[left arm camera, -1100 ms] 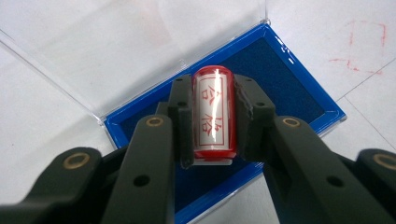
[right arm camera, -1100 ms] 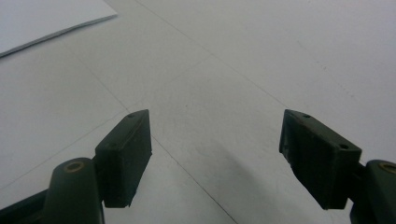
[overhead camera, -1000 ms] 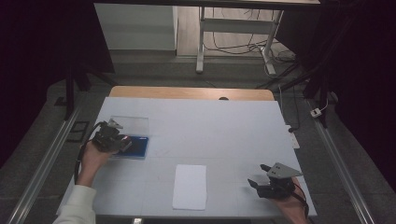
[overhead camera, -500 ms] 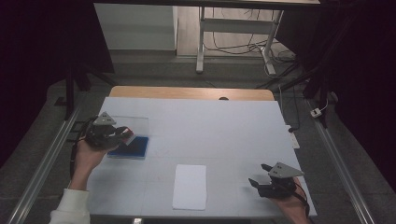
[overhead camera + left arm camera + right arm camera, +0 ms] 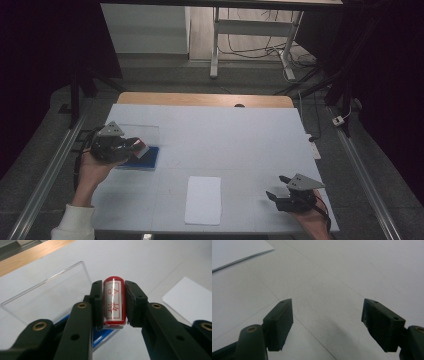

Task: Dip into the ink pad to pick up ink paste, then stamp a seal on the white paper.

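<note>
Left tongs (image 5: 113, 302) pinch a red stamp (image 5: 114, 301) between their two pads, its carved face with red characters turned toward the camera; the grip sits at mid-body and looks square. Right tongs (image 5: 327, 320) rest spread wide with nothing between them, low over the bare counter (image 5: 240, 135).

Just beneath and behind the left tongs lies the blue ink pad (image 5: 145, 159) with its clear lid (image 5: 50, 290) standing open. The white paper sheet (image 5: 203, 199) lies well apart from the left tongs, toward the right tongs, nearer the person.

To do this step well, I judge the stamp should stay level and firmly clamped while it travels to the sheet, then come down flat, not edge-first, so the print lands whole.
</note>
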A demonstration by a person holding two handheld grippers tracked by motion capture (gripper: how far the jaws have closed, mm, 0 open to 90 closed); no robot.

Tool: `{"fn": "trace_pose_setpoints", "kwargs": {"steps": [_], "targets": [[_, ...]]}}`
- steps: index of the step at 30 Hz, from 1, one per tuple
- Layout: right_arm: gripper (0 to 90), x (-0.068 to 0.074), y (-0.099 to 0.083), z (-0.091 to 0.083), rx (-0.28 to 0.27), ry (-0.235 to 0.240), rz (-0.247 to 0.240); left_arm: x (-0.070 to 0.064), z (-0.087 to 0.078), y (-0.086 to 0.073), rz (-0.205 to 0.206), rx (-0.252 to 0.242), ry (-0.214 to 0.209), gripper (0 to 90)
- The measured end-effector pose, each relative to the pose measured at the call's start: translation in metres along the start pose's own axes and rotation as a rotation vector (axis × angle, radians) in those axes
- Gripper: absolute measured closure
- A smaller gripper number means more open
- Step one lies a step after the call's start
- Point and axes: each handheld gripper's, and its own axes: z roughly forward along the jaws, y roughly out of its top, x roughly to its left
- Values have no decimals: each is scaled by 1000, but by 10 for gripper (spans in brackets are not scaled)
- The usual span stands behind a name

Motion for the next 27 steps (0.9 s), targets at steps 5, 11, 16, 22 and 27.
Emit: {"fn": "trace_pose_setpoints", "kwargs": {"steps": [5,11,16,22,27], "targets": [[249,0,-1,1,3,5,3,-11,-2,6,24,-11,-38,701],[250,-1,0,1,7,3,-6,-22,-2,10,60,-4,-52,701],[250,0,0,3,7,2,-3,-32,1,14,82,-8,-90,701],[250,0,0,3,7,3,-6,-46,9,20,117,-2,-135,701],[250,0,0,2,5,1,-3,-58,14,24,145,0,-162,701]]}}
